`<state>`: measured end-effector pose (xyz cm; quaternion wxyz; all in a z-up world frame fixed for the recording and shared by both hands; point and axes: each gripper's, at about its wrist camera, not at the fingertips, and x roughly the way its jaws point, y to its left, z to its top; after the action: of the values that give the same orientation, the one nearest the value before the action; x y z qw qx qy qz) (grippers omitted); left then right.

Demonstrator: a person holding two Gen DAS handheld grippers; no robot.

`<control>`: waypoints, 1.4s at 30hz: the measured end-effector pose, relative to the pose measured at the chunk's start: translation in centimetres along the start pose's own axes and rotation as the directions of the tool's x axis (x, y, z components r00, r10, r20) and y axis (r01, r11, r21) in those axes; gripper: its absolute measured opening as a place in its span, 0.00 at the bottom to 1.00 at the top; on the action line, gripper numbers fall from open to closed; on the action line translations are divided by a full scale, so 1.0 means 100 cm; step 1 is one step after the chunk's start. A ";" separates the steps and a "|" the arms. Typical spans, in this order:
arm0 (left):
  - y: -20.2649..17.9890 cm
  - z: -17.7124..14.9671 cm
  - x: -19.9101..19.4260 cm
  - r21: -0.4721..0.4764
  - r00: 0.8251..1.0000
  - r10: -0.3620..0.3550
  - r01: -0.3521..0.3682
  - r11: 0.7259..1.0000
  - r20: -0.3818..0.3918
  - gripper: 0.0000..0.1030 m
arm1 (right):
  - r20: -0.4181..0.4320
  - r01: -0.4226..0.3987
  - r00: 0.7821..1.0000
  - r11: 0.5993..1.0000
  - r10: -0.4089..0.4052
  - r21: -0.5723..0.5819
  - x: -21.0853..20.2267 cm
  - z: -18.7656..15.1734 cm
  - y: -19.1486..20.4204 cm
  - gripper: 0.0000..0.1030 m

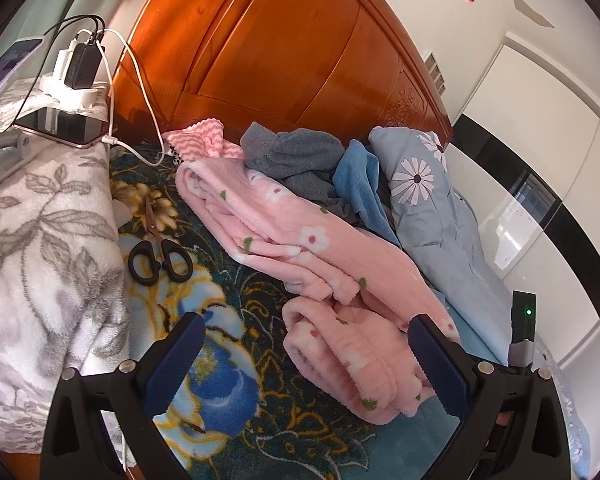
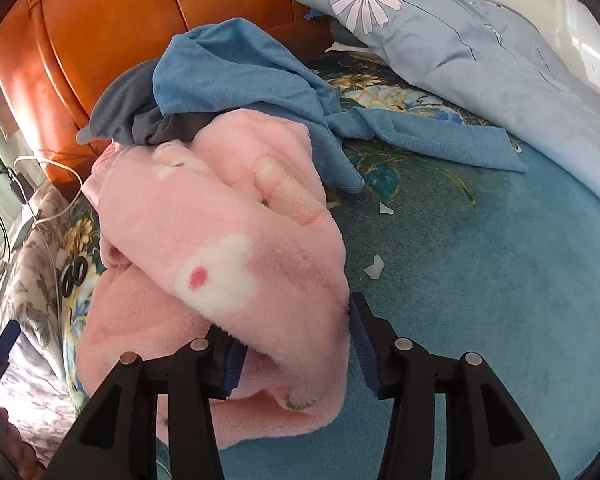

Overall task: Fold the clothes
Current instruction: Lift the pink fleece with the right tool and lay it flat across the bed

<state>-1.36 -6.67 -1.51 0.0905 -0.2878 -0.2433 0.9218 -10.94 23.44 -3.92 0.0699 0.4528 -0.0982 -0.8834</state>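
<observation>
A pink fleece garment with white flowers (image 1: 300, 248) lies bunched on the blue floral bedspread (image 1: 220, 392). My left gripper (image 1: 304, 348) is open, its jaws wide apart around the rolled near end of the pink garment (image 1: 348, 364) without gripping it. In the right wrist view the pink garment (image 2: 220, 264) drapes between my right gripper's jaws (image 2: 296, 344), which stand partly apart around a thick fold. A grey garment (image 1: 296, 156) and a blue towel-like garment (image 2: 260, 84) lie behind it.
Black scissors (image 1: 160, 256) lie on the bedspread to the left. A grey-leaf white blanket (image 1: 40, 248) and a phone with chargers (image 1: 64, 120) sit at far left. The wooden headboard (image 1: 280, 48) stands behind. A daisy-print pillow (image 1: 428, 192) lies right. Paper scraps (image 2: 374, 268) dot the bedspread.
</observation>
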 end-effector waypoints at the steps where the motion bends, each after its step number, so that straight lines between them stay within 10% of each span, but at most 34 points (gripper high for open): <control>1: -0.001 0.000 0.000 0.002 1.000 0.002 -0.002 1.000 0.000 1.00 | 0.007 -0.008 1.000 0.999 0.008 0.031 0.003 0.002 0.000 0.47; 4: -0.002 -0.001 0.000 0.005 1.000 0.008 -0.008 1.000 0.000 1.00 | 0.049 -0.007 0.999 0.995 0.002 0.099 0.002 0.014 0.002 0.11; 13: -0.006 -0.002 0.005 0.024 1.000 0.019 -0.019 1.000 -0.011 1.00 | 0.385 0.115 0.915 0.992 -0.123 0.043 -0.119 0.121 0.041 0.09; 23: -0.015 0.003 -0.007 0.036 0.999 -0.031 0.031 0.999 0.006 1.00 | 0.644 0.277 0.730 0.961 -0.228 0.026 -0.309 0.144 0.063 0.09; 33: -0.100 -0.021 -0.057 0.221 0.973 -0.227 0.228 0.948 -0.031 1.00 | 0.611 0.552 0.592 0.817 -0.526 0.168 -0.482 0.062 0.011 0.09; 42: -0.177 -0.113 -0.096 0.421 0.928 -0.260 0.354 0.835 -0.265 1.00 | 0.306 0.688 0.641 0.704 -0.704 0.179 -0.506 -0.110 -0.110 0.10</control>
<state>13.49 10.15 3.94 0.3273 -0.3047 -0.0505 0.8930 26.99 43.68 27.02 -0.3043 0.2915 0.0520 -0.9054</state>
